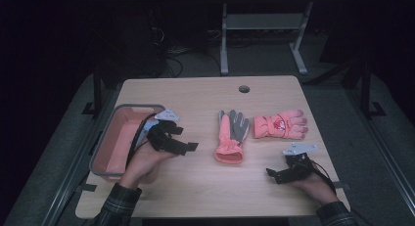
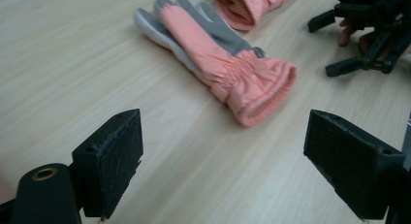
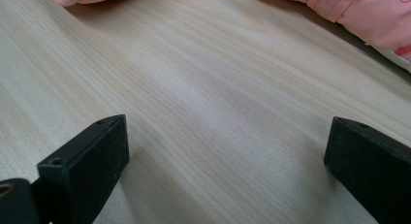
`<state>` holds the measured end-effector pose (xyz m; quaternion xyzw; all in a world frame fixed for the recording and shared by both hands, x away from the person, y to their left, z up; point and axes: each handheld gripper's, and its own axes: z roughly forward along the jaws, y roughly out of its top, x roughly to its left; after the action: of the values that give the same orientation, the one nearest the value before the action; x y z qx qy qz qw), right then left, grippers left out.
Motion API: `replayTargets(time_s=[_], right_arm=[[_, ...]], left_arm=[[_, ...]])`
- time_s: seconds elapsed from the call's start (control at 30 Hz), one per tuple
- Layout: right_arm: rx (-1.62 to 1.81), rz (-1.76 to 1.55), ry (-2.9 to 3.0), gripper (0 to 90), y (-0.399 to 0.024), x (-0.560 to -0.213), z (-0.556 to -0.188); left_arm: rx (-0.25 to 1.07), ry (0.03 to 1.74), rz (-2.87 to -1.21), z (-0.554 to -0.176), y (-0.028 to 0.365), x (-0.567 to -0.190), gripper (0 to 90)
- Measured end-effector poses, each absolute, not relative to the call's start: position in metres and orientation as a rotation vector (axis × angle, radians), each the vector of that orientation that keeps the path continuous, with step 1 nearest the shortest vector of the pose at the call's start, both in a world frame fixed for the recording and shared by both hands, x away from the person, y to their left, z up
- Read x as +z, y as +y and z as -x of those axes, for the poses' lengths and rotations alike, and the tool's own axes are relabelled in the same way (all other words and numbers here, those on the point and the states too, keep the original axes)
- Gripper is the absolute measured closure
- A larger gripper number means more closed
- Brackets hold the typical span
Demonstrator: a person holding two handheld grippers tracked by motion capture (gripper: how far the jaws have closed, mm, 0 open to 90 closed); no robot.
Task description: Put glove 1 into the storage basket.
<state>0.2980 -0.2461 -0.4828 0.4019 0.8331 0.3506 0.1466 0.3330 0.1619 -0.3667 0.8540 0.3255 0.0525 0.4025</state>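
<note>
2 gloves (image 1: pixel 230 137) are laid on the surface (image 1: pixel 195 187); the nearer one, cuff toward the person, is faced by the left gripper (image 1: pixel 188 146), both jaws spread open.

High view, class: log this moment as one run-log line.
left tongs: open, beside pink bin | right tongs: open, near front edge | grey-palmed glove, pink glove: flat on table, untouched
</note>
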Motion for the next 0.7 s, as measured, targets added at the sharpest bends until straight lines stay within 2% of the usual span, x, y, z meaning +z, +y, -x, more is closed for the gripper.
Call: replayTargets(time_s=[0.27, 0.7], right_arm=[[1.009, -1.154, 2.398, 1.6, -0.246, -0.483, -0.298], [1.009, -1.154, 2.398, 1.6, -0.246, -0.483, -0.298]], left_arm=[[0.135, 0.748, -2.222, -0.316, 0.135, -0.390, 13.7], [0.146, 0.690, -2.301, -0.297, 0.124, -0.434, 13.6]])
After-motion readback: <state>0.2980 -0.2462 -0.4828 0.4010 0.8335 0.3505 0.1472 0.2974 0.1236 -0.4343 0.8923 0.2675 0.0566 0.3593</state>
